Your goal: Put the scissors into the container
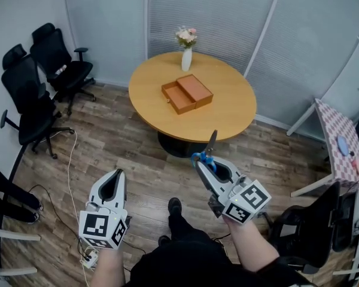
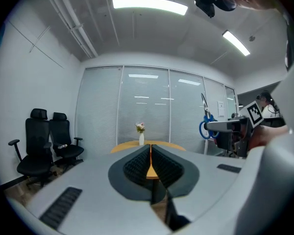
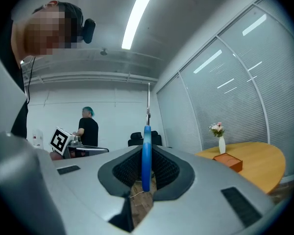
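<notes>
A: While the right gripper (image 1: 204, 163) clamps the scissors (image 1: 210, 147) by their blue handle, blades pointing up, where's the container (image 1: 186, 93)?
B: On the round table (image 1: 227, 115), well apart. The left gripper (image 1: 112, 183) has its jaws together, empty.

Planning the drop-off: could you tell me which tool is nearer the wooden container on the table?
Right. The right tool, shut on the scissors, hangs just short of the table; the left tool is further back from the container.
</notes>
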The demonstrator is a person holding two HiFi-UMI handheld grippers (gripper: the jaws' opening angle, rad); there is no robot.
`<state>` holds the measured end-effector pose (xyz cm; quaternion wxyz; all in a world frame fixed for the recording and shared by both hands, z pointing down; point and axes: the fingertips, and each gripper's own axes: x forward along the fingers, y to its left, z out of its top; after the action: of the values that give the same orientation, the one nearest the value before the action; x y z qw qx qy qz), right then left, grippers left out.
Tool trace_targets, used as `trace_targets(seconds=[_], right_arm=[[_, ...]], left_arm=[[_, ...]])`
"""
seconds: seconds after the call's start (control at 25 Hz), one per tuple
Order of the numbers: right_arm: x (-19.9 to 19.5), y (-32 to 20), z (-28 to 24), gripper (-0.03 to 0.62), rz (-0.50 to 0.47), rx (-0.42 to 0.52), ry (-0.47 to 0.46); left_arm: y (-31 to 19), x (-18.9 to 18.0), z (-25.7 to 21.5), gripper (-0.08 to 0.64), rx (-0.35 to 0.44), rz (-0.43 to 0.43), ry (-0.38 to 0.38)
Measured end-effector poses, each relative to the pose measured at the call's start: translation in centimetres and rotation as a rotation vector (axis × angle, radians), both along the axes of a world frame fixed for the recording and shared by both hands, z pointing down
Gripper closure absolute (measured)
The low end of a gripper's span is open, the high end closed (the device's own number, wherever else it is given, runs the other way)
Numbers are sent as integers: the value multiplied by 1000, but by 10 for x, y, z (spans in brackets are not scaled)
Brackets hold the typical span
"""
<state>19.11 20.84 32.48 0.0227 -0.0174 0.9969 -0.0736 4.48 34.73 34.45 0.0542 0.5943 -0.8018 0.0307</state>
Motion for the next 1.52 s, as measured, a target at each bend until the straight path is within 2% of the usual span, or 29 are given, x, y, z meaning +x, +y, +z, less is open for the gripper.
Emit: trace_targets(seconds=[0.16, 0.44, 0.72, 0.88, 1.04, 1.24, 1.52], right_arm=[[-27, -33, 13, 529, -6, -27, 11], [-89, -108, 26, 529, -27, -60, 29], [-134, -200, 23, 530, -22, -75, 30], [-149, -244, 17, 529, -9, -73, 20], [-161, -266, 12, 531, 1, -75, 10], [-178, -292, 16, 529, 48, -80, 14], [-222, -329, 36, 531, 167, -88, 55]], left_arm=[[-31, -20, 9, 541, -27, 5, 8], [-105, -77, 19, 541, -53, -2, 17], [-201, -128, 6, 541, -29, 1, 16], [-248, -140, -10, 541, -3, 28, -8], [-275, -153, -18, 541, 12, 49, -20], [-309, -178, -12, 541, 18, 88, -8], [-367, -235, 12, 541, 17, 209, 26]])
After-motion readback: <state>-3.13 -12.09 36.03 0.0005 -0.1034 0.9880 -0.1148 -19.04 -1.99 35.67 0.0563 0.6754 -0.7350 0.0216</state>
